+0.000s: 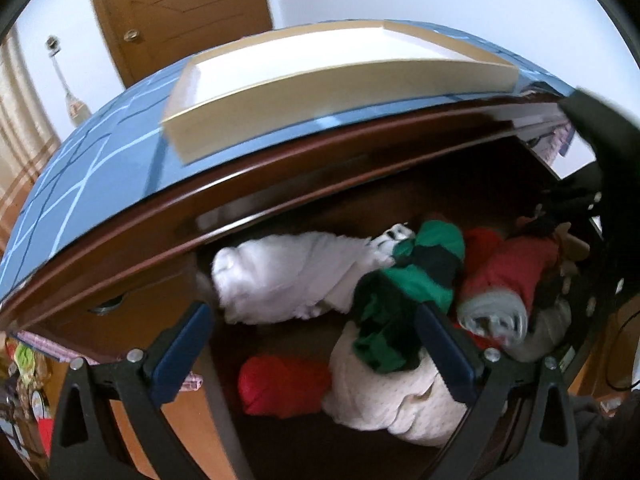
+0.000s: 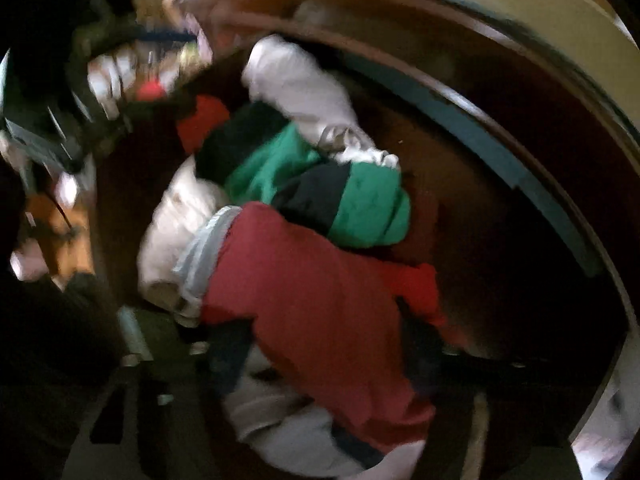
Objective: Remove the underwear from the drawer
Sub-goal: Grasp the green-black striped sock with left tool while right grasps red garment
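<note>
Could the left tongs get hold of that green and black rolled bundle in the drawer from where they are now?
Probably yes. The left tongs stand open over the open drawer, and the green and black bundle lies on top of the pile, by the right-hand finger, with nothing covering it. A short move down and across should do.

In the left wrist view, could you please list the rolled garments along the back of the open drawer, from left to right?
White fluffy roll → green-and-black striped bundle → dark red roll with a grey waistband.
</note>
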Tool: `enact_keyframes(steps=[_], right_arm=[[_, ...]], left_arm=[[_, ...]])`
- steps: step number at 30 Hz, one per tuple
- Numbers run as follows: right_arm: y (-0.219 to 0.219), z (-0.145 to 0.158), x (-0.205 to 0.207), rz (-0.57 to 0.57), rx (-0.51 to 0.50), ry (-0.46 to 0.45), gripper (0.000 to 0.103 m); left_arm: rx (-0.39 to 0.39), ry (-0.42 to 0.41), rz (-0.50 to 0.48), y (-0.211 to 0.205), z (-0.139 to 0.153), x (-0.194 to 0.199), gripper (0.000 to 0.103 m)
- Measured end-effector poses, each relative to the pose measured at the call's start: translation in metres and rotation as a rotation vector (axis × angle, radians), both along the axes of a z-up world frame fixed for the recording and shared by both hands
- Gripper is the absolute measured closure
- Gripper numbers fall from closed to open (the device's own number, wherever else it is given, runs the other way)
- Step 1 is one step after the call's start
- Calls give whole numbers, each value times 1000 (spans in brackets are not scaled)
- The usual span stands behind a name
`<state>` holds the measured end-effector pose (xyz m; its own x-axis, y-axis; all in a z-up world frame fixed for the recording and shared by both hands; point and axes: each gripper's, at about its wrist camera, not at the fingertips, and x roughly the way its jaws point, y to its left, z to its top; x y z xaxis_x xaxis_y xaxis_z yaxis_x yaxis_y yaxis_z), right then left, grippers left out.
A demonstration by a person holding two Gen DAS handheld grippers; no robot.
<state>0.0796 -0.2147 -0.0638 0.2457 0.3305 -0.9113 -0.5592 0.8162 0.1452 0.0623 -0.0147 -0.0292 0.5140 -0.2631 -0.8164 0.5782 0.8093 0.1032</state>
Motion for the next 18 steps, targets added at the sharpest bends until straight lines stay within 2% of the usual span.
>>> enact_keyframes(steps=[1,2,3,6,7,10,15,16,17,18], right_arm=[[-11,6,0,-54,56,7,55],[-26,11,1,-134,127,25,59],[-35,12,2,-184,165,32,59],[-81,5,4,-463,330,104,60],[-84,2,7,-503,358,120,60],[-88,-8,4,-525,400,130,59],[-77,2,4,-501,351,120,57],[-73,4,6,-482,343,120,54],[-68,5,8,-464,328,121,44],[-69,7,8,-449,314,125,39]], left_arm=[[0,5,-16,-5,-1,0,0],[-2,13,-36,-10,-2,1,0],[-2,26,-62,-17,-3,1,0],[34,51,-135,-40,-13,2,0],[54,61,-159,-49,-18,3,0],[113,105,-195,-66,-32,9,0],[232,155,-195,-80,-57,17,2],[237,176,-187,-80,-62,20,11],[230,219,-172,-79,-68,25,15],[223,239,-162,-78,-71,27,19]])
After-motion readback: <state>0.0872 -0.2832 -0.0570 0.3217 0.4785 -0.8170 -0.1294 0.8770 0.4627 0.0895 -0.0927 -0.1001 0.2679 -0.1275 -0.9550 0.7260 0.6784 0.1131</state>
